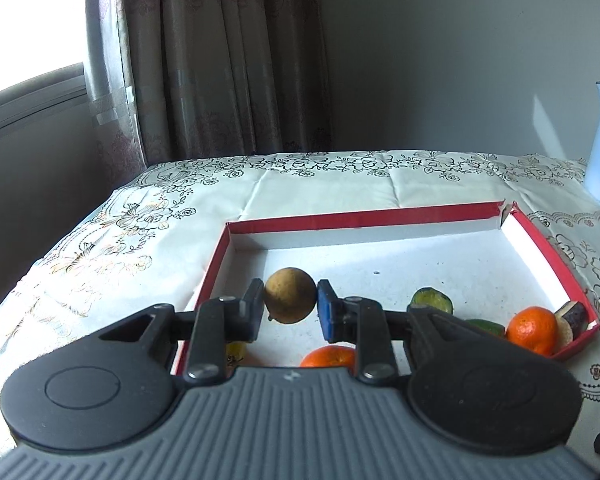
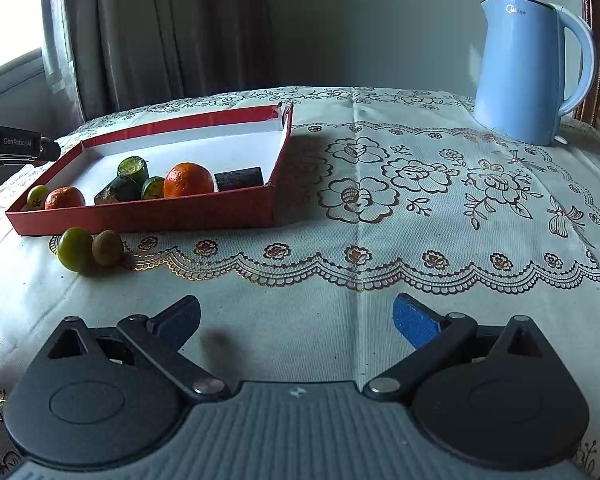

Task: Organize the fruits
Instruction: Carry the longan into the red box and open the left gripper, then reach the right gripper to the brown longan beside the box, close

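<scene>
My left gripper (image 1: 290, 296) is shut on a round brown fruit (image 1: 290, 294) and holds it above the near left part of the red-walled tray (image 1: 340, 220). In the tray lie two oranges (image 1: 532, 330), green cucumber pieces (image 1: 432, 300), a dark purple piece (image 1: 572, 314) and a small yellow-green fruit (image 1: 236, 350). The right wrist view shows the same tray (image 2: 148, 216) and its fruits. A green fruit (image 2: 75, 249) and a brown fruit (image 2: 108, 247) lie on the cloth in front of it. My right gripper (image 2: 296, 320) is open and empty, low over the cloth.
A light blue electric kettle (image 2: 528, 68) stands at the back right of the table. The table is covered by a floral tablecloth (image 2: 420, 200). Curtains (image 1: 220, 60) and a window are behind the table's left side. The left gripper's body (image 2: 8, 144) shows at the left edge.
</scene>
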A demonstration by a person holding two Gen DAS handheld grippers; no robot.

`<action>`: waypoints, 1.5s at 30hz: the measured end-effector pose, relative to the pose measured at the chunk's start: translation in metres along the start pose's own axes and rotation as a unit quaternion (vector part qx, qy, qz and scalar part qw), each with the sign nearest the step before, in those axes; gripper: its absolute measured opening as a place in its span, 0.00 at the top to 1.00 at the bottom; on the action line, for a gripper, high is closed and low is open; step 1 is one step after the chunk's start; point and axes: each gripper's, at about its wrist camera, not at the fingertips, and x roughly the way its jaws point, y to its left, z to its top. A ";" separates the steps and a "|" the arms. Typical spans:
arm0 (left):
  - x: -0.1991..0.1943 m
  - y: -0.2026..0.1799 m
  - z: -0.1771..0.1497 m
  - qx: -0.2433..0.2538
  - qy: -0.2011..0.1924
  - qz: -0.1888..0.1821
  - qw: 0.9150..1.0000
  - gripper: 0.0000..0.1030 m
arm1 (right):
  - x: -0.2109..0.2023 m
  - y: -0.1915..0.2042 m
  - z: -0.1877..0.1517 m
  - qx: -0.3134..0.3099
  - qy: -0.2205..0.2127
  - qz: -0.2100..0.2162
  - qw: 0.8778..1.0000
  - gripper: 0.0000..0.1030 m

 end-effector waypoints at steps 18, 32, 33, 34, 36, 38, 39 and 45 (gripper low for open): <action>-0.023 0.011 -0.021 -0.007 -0.011 0.006 1.000 0.17 | -0.001 -0.003 0.000 0.011 -0.004 0.008 1.000 0.00; -0.063 0.072 -0.089 -0.044 -0.017 0.033 0.998 0.00 | -0.029 0.059 0.007 -0.079 -0.087 0.095 0.989 0.00; -0.061 0.075 -0.089 -0.050 -0.010 0.031 0.998 0.00 | -0.032 0.072 0.007 -0.102 -0.098 0.102 0.985 0.00; -0.062 0.078 -0.090 -0.061 -0.007 0.025 0.998 0.00 | -0.033 0.083 0.007 -0.124 -0.108 0.111 0.980 0.00; -0.062 0.083 -0.091 -0.073 -0.010 0.018 0.997 0.00 | -0.033 0.102 0.009 -0.161 -0.121 0.125 0.972 0.00; -0.061 0.086 -0.092 -0.085 -0.003 0.008 0.996 0.00 | -0.029 0.116 0.012 -0.183 -0.118 0.140 0.966 0.00; -0.059 0.088 -0.092 -0.090 0.002 0.005 0.996 0.00 | -0.025 0.121 0.014 -0.191 -0.115 0.149 0.963 0.00; -0.061 0.099 -0.097 -0.125 0.004 -0.012 0.992 0.00 | -0.009 0.148 0.012 -0.244 -0.105 0.159 0.951 0.14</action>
